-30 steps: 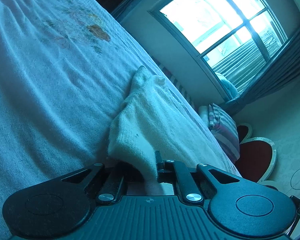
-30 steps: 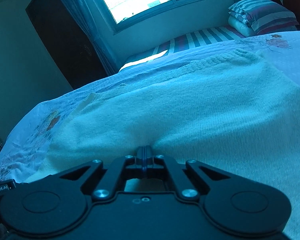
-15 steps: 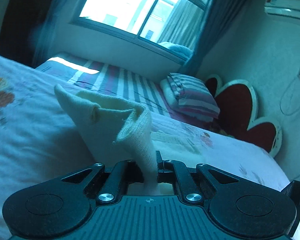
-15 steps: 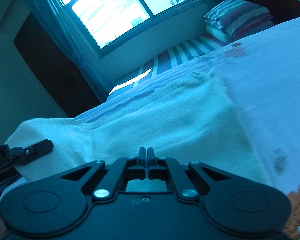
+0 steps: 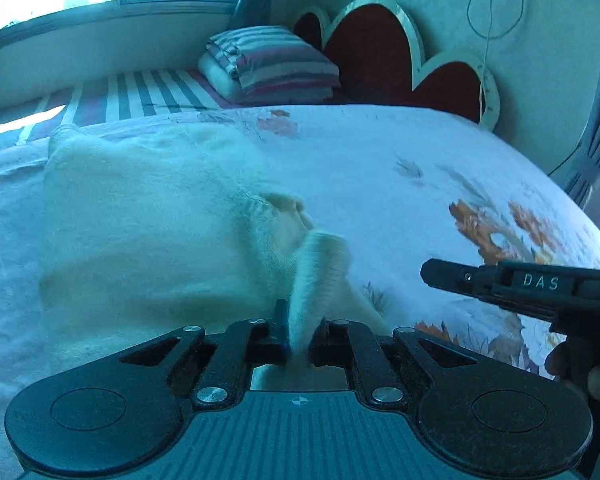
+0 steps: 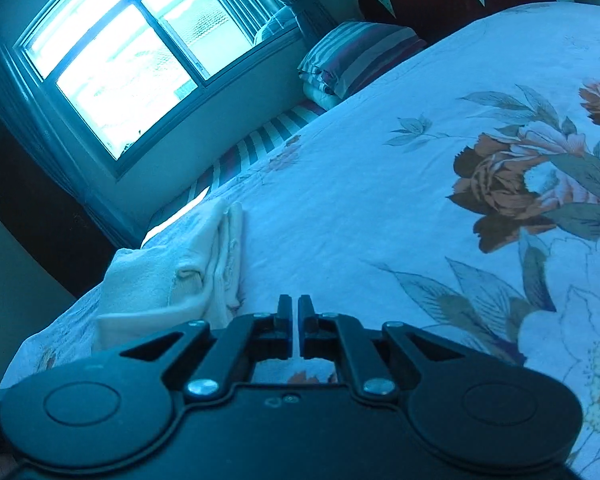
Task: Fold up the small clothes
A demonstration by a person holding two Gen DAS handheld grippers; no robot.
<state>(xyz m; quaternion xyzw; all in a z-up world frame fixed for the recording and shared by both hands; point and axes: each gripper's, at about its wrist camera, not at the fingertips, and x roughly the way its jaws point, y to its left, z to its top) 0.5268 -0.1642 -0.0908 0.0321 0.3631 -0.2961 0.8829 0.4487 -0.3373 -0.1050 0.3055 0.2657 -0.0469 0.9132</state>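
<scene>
Knit cream sweater (image 5: 148,216) lies folded, fuzzy, on floral bedspread (image 5: 420,168).

In your left wrist view, the left gripper (image 5: 298,330) body hid the near edge of the cream knit garment (image 5: 148,232). The right edge cut off the right gripper (image 5: 432,274) and your hand (image 5: 588,372). Whether the pads still pressed the fabric could not be told.
</scene>
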